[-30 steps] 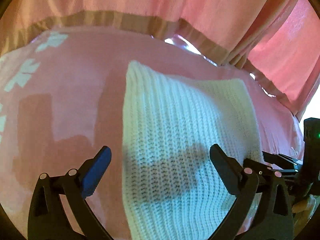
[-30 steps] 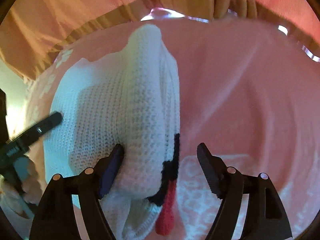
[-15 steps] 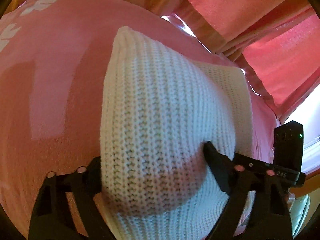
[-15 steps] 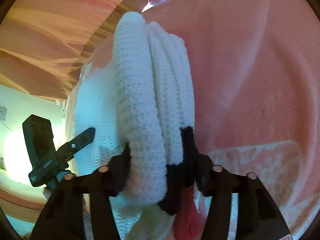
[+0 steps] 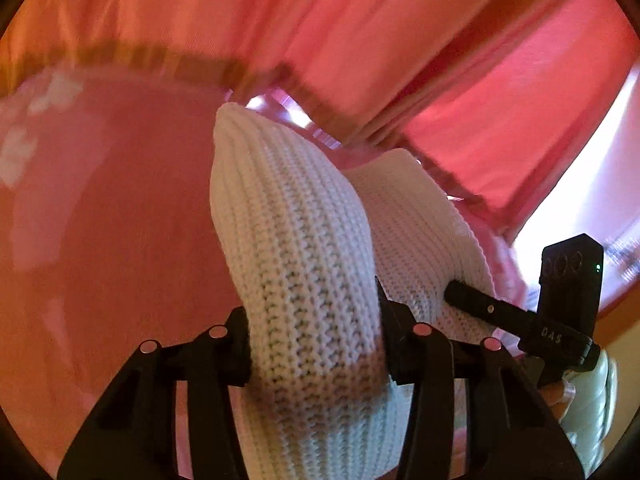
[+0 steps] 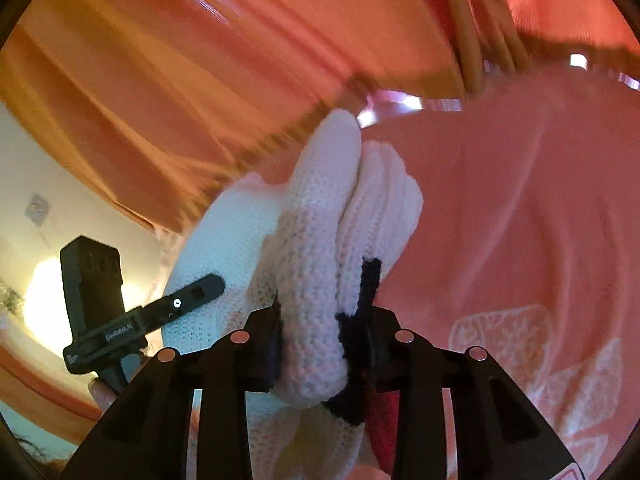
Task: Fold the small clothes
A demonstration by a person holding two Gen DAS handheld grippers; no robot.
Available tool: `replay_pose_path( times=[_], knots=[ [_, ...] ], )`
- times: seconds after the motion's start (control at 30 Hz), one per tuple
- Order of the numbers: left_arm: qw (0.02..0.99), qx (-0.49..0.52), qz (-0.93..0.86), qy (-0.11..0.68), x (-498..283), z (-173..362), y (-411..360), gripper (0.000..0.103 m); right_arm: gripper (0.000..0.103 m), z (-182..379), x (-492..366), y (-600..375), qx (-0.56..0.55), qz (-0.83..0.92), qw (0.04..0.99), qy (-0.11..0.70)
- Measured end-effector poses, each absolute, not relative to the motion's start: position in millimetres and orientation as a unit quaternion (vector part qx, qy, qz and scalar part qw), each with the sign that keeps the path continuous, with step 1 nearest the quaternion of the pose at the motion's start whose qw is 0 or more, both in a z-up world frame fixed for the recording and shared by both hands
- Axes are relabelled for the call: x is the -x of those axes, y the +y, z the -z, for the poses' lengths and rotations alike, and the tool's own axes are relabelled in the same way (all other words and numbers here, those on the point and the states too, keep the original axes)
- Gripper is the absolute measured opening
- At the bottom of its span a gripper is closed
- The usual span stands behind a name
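Note:
A white knitted garment (image 5: 304, 248) is bunched into a thick ridge between the jaws of my left gripper (image 5: 314, 340), which are closing and press on it from both sides. In the right wrist view the same white knit (image 6: 316, 280), with black and red trim (image 6: 360, 320), is pinched in my right gripper (image 6: 324, 332), whose jaws are closing on it as well. The knit is lifted off the pink bedspread (image 5: 100, 220). Each view shows the other gripper at the cloth's far edge: the right one (image 5: 480, 308), the left one (image 6: 192, 292).
Pink-orange curtains (image 5: 360, 40) with a tan hem hang right behind the bed. The pink bedspread (image 6: 520, 220) carries a white pattern at the lower right. A bright window strip shows at the right edge of the left wrist view. Fingertips of a hand (image 6: 102, 394) hold the other gripper.
Both grippers went from wide open over the flat knit to pinching it. They rose and tilted up, lifting the cloth off the bedspread; the curtains now fill more of each view.

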State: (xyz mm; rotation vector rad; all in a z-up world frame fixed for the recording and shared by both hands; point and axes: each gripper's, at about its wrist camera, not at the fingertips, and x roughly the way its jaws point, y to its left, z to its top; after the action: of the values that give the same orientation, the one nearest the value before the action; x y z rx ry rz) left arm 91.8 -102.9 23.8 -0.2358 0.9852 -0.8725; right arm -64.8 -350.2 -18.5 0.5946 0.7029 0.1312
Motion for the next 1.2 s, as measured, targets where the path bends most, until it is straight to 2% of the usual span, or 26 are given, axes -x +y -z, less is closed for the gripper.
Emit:
replay_pose_path(
  times=[0.4,0.5,0.67,0.83,1.0,1.1,1.2],
  knots=[
    [0.855,0.082,0.454,0.237,-10.6,-226.9,-8.8,0.046,0.031,-173.5,150.0,-259.3,-0.177,-0.097,0.965,0.167],
    [0.868,0.08,0.447,0.2,-0.9,-257.2,12.6,0.047,0.031,-210.9,156.0,-232.7,-0.155,-0.116,0.972,0.134],
    [0.887,0.078,0.428,0.151,1.9,-291.3,53.0,0.048,0.031,-241.4,141.7,-198.1,-0.142,-0.135,0.974,0.111],
    [0.895,0.086,0.412,0.146,-19.1,-286.3,76.2,0.048,0.031,-240.1,111.0,-177.8,-0.142,-0.149,0.972,0.116],
    [0.896,0.095,0.391,0.186,-59.4,-243.1,88.8,0.049,0.032,-195.8,55.7,-173.3,-0.159,-0.146,0.963,0.163],
    [0.894,0.099,0.363,0.243,-103.4,-182.6,86.5,0.049,0.033,-138.4,6.6,-176.3,-0.179,-0.137,0.949,0.22],
    [0.89,0.088,0.321,0.31,-145.7,-103.4,78.8,0.054,0.041,-47.0,-50.3,-182.2,-0.188,-0.12,0.929,0.296]
  ],
)
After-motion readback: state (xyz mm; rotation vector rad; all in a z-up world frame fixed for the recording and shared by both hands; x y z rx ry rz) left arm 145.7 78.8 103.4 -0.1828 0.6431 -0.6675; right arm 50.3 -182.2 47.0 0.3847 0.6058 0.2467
